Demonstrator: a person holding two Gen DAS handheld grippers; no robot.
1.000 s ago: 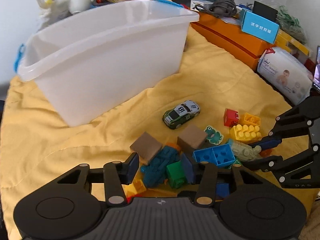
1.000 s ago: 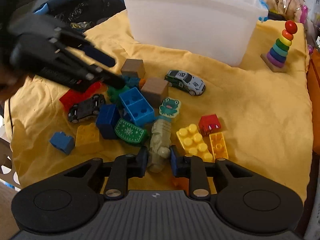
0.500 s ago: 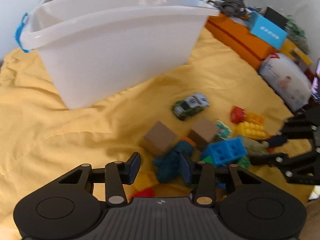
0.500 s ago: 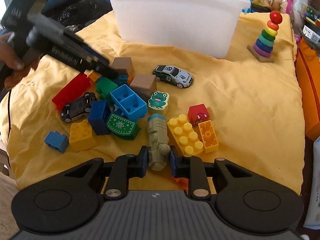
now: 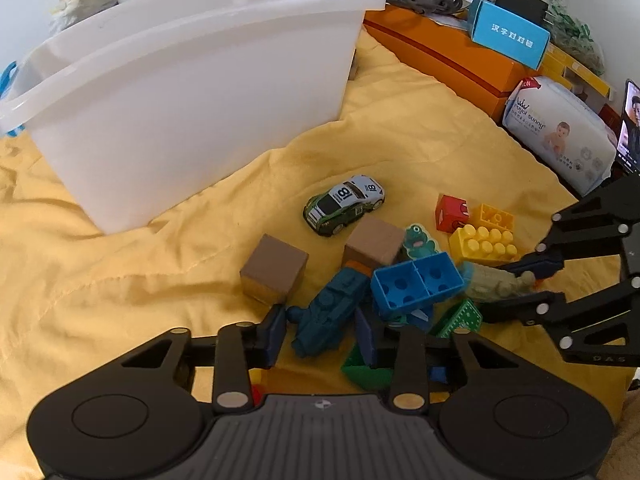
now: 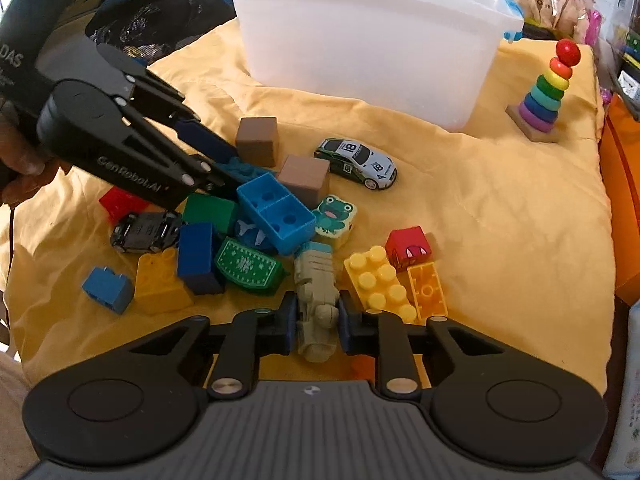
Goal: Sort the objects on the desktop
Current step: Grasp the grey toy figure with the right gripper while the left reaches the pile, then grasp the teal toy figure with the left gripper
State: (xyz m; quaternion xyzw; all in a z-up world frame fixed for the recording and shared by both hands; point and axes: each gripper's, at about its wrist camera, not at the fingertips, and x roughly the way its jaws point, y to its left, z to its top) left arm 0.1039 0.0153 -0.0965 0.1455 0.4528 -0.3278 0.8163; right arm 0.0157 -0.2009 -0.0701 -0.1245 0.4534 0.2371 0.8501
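Right claw (image 6: pixel 314 322) clamped on grey toy train (image 6: pixel 316 300), long axis pointing away toward blue brick (image 6: pixel 276 216). Left claw (image 5: pixel 322 334) closing around teal toy train (image 5: pixel 332 314), lying diagonally amid the pile, pads not yet touching.

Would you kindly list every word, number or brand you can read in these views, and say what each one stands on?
"18": roof and door of the toy race car.
"GenRobot.AI": arm of the left hand-held gripper.
"DAS": body of that hand-held gripper; also on the right hand-held gripper.
"NEW" and "sunny": wet wipes pack; its other print is too small.
Blue box: white Chinese characters, too blurred to read.
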